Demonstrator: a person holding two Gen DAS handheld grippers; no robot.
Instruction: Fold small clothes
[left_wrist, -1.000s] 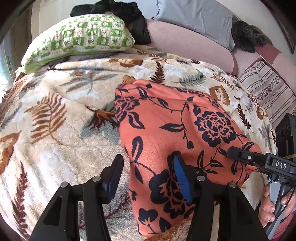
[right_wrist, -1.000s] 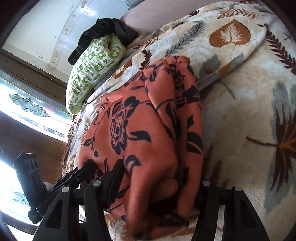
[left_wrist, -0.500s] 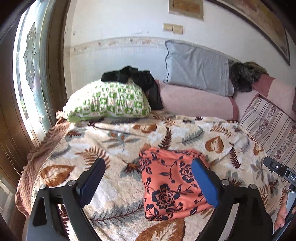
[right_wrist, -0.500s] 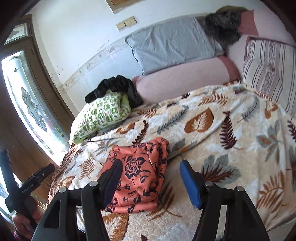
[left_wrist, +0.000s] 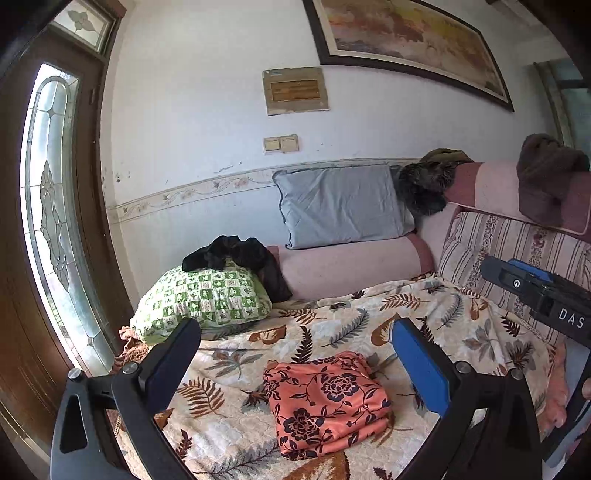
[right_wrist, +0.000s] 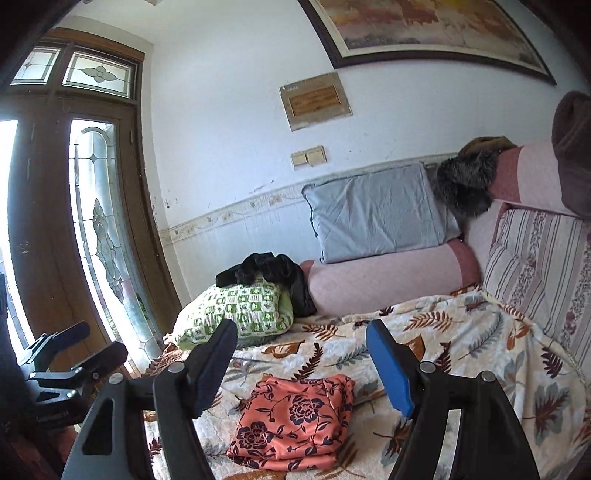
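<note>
Both tongs have pulled up and well back from the orange floral garment (left_wrist: 325, 404), which a second ago filled both views with the right tongs closed around its edge. Now the left tongs (left_wrist: 295, 363) and right tongs (right_wrist: 301, 363) hang above it with fingers spread apart, holding nothing. The garment lies as a neat stacked rectangle on the leaf-print blanket (left_wrist: 461, 328) covering the bed, so this piece looks finished; the fold seems to hold, though its far edge is too small to judge.

Behind it sits a green checked pillow (left_wrist: 203, 299) with a black garment (left_wrist: 236, 254) draped over it, possibly the next item. A grey pillow (left_wrist: 343, 205) leans on the pink bolster (left_wrist: 351, 266). Nothing stands between the tongs and the folded piece.
</note>
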